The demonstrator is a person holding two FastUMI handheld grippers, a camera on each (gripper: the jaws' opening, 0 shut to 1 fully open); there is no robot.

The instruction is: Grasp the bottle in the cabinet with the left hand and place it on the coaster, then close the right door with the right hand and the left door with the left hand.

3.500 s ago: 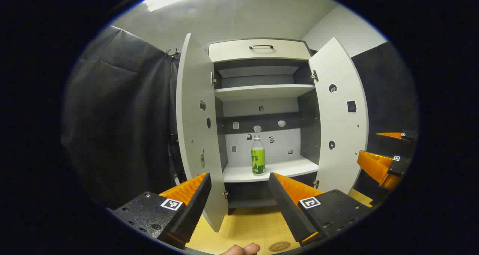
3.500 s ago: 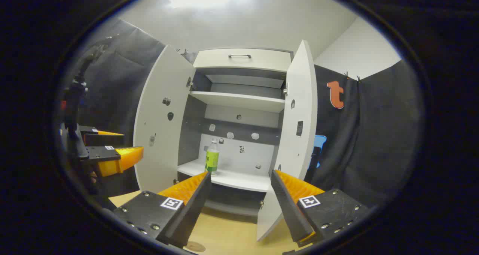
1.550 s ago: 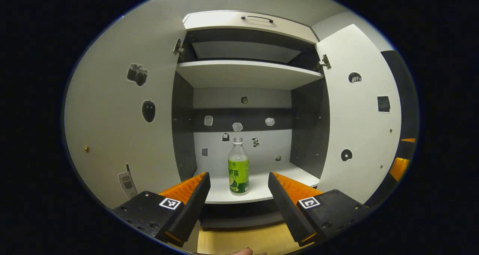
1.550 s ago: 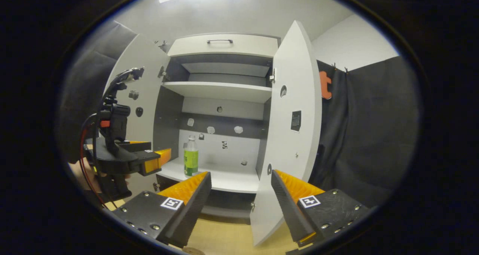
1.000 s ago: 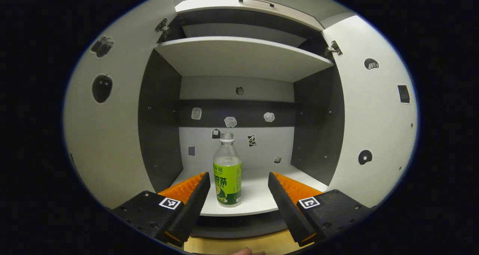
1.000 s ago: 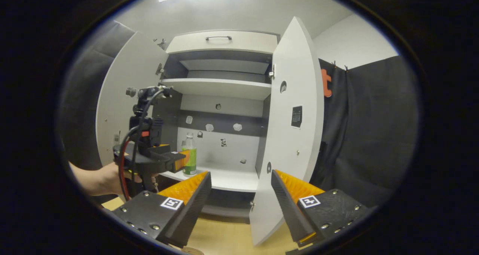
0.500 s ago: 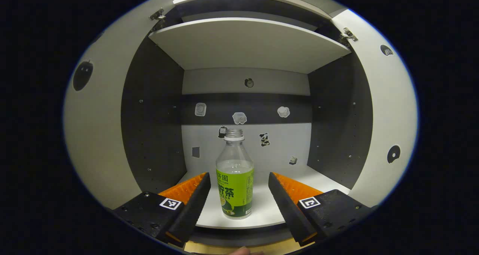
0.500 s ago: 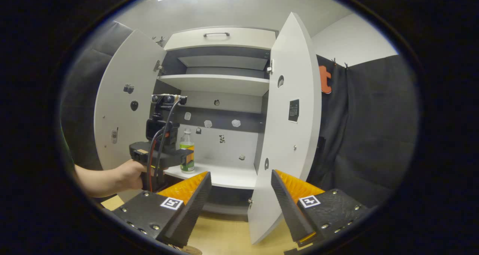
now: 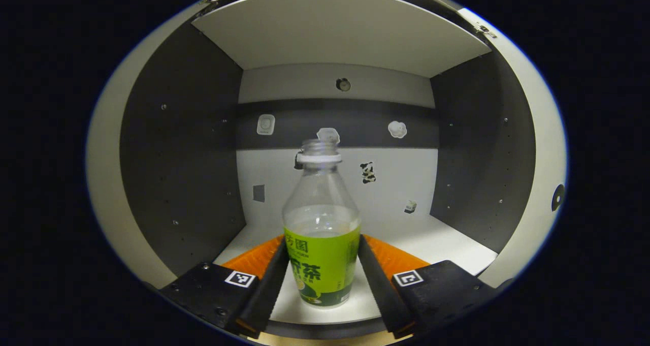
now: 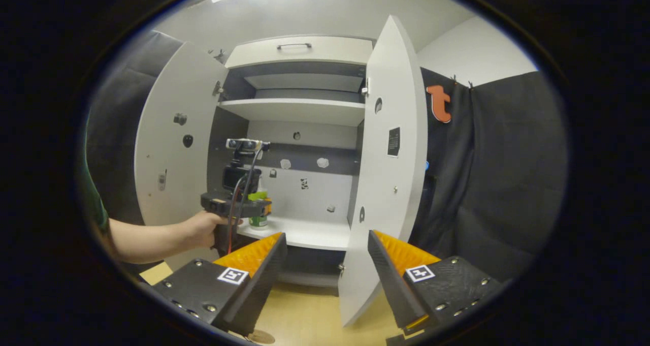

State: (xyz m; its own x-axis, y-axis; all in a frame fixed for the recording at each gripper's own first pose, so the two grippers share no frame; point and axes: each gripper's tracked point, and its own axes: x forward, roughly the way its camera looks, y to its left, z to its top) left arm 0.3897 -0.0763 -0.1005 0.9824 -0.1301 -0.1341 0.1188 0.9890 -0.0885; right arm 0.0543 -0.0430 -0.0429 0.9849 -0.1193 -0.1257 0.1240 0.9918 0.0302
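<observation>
A clear bottle point(image 9: 321, 264) with a green label and no cap stands upright on the cabinet's lower white shelf point(image 9: 436, 239). My left gripper point(image 9: 323, 247) reaches into the cabinet, and both fingers press against the label's sides. In the right gripper view the left gripper point(image 10: 256, 207) sits at the shelf's front, held by a hand point(image 10: 198, 229), and hides most of the bottle point(image 10: 258, 221). My right gripper point(image 10: 327, 239) stands open in front of the cabinet, near the open right door point(image 10: 393, 183), holding nothing. The open left door point(image 10: 170, 148) swings outward. The round coaster point(image 10: 260, 337) peeks in at the bottom edge.
An upper shelf point(image 10: 299, 111) and a drawer with a dark handle point(image 10: 294, 45) sit above the bottle's compartment. Dark side walls point(image 9: 183, 148) close in on both sides of the left gripper. The yellow wooden surface point(image 10: 304, 310) lies below the cabinet.
My left gripper moved forward into the cabinet until the bottle sat between its fingers, then the fingers narrowed onto the label. The right gripper has barely moved and stays open.
</observation>
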